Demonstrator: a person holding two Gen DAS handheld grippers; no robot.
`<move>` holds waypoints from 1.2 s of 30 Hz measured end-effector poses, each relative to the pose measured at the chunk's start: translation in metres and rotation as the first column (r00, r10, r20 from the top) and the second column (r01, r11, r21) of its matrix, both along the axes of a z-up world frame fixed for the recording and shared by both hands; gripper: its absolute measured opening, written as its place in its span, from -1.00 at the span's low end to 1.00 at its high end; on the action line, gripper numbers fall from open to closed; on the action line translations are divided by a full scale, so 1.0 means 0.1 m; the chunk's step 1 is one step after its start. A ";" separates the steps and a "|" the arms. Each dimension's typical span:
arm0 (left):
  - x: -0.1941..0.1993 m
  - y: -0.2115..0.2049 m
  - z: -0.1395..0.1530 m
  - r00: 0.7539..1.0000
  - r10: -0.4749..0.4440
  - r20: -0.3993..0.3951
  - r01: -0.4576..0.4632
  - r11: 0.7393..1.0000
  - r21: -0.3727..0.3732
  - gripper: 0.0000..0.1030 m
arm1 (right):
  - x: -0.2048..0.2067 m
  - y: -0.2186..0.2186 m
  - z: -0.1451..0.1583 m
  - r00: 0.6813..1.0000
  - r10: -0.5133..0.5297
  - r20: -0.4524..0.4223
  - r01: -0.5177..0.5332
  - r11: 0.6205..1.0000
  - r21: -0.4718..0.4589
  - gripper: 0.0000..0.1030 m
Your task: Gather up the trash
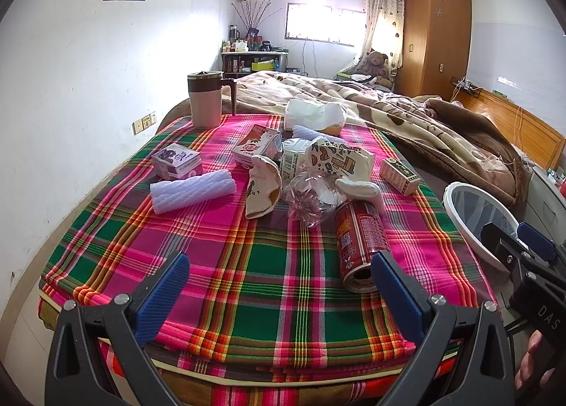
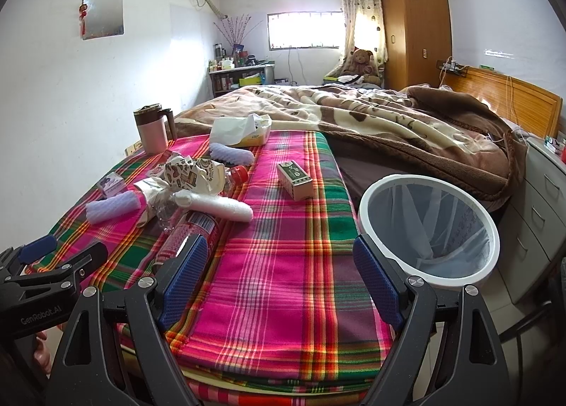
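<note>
Held left gripper (image 1: pixel 279 285) jaws spread near red can (image 1: pixel 357 243); right gripper (image 2: pixel 279 278) jaws spread, empty, beside bin (image 2: pixel 491 261).

Left tongs (image 1: pixel 279 285) agape, empty; red can (image 1: pixel 359 246) beside right finger.

The red can (image 2: pixel 191 229) is half behind the right gripper's finger (image 2: pixel 184 275). The crushed plastic bottle (image 1: pixel 311 199) is buried under the patterned cloths (image 1: pixel 336 158). Shelf clutter (image 1: pixel 247 57) is too small, maybe toiletries. The trash bin (image 1: pixel 474 218) gets cut off.
</note>
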State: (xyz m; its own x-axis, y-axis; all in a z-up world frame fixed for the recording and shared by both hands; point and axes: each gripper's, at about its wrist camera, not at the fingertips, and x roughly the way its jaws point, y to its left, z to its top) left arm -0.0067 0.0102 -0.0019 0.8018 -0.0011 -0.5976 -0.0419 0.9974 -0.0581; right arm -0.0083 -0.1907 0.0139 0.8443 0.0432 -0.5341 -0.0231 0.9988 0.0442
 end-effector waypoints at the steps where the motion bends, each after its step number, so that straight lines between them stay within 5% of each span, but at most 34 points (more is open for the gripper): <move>1: 0.00 0.00 0.00 1.000 0.000 0.000 0.000 1.000 0.000 1.00 | 0.00 0.00 0.00 1.000 -0.001 0.000 0.001 1.000 0.000 0.67; 36: 0.16 0.32 -0.09 1.000 -0.016 -0.013 0.015 0.998 -0.056 1.00 | 0.12 0.12 -0.03 1.000 0.024 -0.018 -0.024 1.000 0.007 0.67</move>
